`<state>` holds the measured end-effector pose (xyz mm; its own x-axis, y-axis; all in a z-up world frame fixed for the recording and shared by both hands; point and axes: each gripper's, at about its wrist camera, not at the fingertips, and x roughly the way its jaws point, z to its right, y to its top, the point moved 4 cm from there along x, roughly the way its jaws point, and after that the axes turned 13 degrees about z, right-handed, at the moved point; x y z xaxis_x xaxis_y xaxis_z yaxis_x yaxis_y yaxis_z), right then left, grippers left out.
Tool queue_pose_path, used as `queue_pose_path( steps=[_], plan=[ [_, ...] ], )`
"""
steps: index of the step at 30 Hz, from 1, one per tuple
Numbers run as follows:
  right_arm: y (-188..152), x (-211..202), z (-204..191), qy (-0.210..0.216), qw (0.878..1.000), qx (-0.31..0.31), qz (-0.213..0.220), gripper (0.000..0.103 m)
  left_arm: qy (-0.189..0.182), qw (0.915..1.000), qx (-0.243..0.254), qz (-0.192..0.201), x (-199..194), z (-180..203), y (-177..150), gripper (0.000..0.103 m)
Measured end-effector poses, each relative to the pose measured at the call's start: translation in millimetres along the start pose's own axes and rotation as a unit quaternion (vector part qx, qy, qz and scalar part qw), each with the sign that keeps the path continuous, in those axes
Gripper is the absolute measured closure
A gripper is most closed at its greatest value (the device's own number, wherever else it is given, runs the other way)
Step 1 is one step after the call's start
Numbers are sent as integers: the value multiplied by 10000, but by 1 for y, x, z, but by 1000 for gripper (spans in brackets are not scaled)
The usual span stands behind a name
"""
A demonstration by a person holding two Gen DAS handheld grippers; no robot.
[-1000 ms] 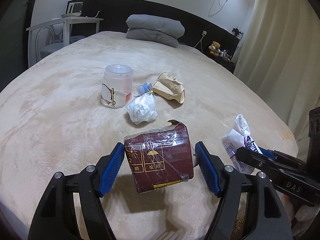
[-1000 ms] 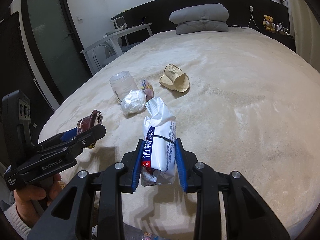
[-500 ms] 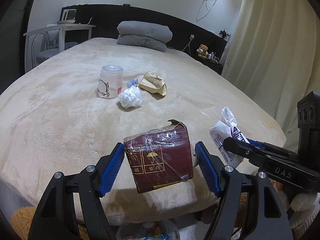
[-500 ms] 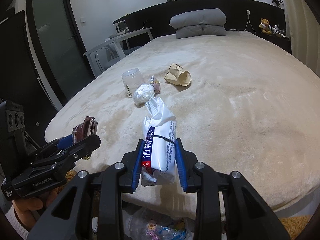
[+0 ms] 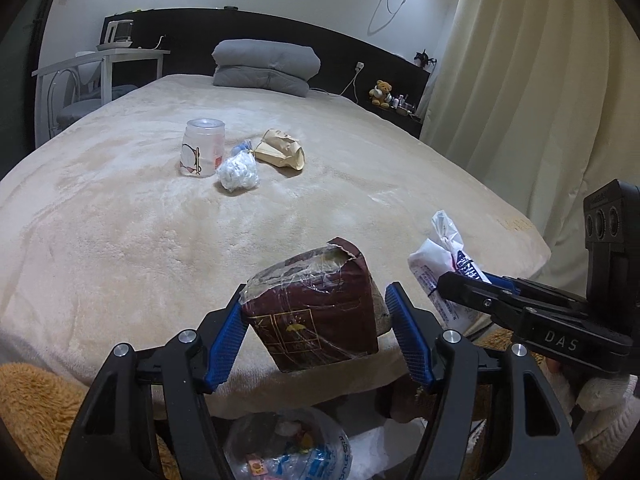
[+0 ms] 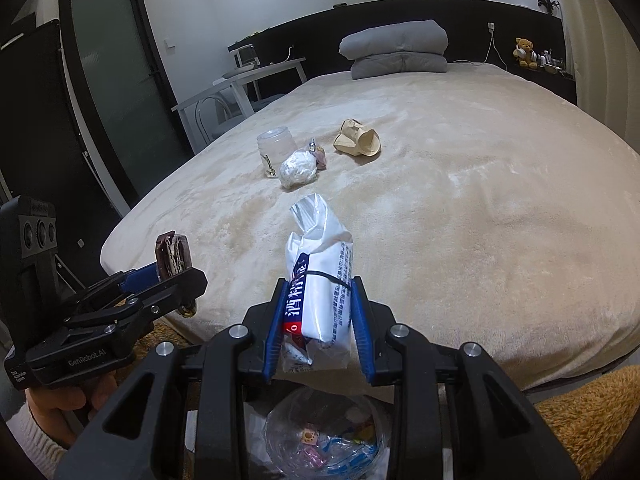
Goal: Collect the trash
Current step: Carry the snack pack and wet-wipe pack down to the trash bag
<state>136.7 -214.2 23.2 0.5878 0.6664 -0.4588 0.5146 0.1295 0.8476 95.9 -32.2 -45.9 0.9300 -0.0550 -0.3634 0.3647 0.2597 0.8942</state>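
Maroon box (image 5: pixel 316 312) tipping loose, left gripper (image 5: pixel 320 340) now wide; right gripper (image 6: pixel 316 316) clamps packet (image 6: pixel 320 276). Both pulled back over bag (image 6: pixel 324 436): drop underway.

Mid-bed (image 5: pixel 120 240): jar (image 5: pixel 202 147) leftmost, crumpled bag (image 5: pixel 238 172) just before it, paper cup (image 5: pixel 281 154) rightmost. Folded quilt (image 5: pixel 266 68) at head edge. Trash bag (image 6: pixel 326 436) below foot edge.

The clear trash bag (image 5: pixel 288 444) under the bed's foot is cut off by the bottom edge and partly hidden behind the left tool (image 5: pixel 316 340). Its contents are too jumbled to name. Print on the white packet (image 6: pixel 324 276) is largely unreadable.
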Motion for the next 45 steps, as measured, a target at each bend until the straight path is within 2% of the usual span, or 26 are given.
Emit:
queue_pose_path(
  steps=[4,14,26,36,45],
  plan=[
    [-9,-5,-4,60,10000,1,-65,71,-55,9999,61,-86,-6,5,-10,36],
    [-47,-7,-9,136,9983,-64,-556,71,-169,9982,-17,-573,-10,6,-43,36],
    [-79,-3,-12,181,9945,-189,-1012,71,-229,9940,-168,-1058,-2,2,-69,36],
    [-98,6,-11,164,9900,-279,-1375,71,-221,9833,-450,-1751,15,-7,-99,36],
    [-107,16,-7,81,9866,-250,-1608,71,-123,9725,-464,-2280,28,-10,-121,36]
  ],
)
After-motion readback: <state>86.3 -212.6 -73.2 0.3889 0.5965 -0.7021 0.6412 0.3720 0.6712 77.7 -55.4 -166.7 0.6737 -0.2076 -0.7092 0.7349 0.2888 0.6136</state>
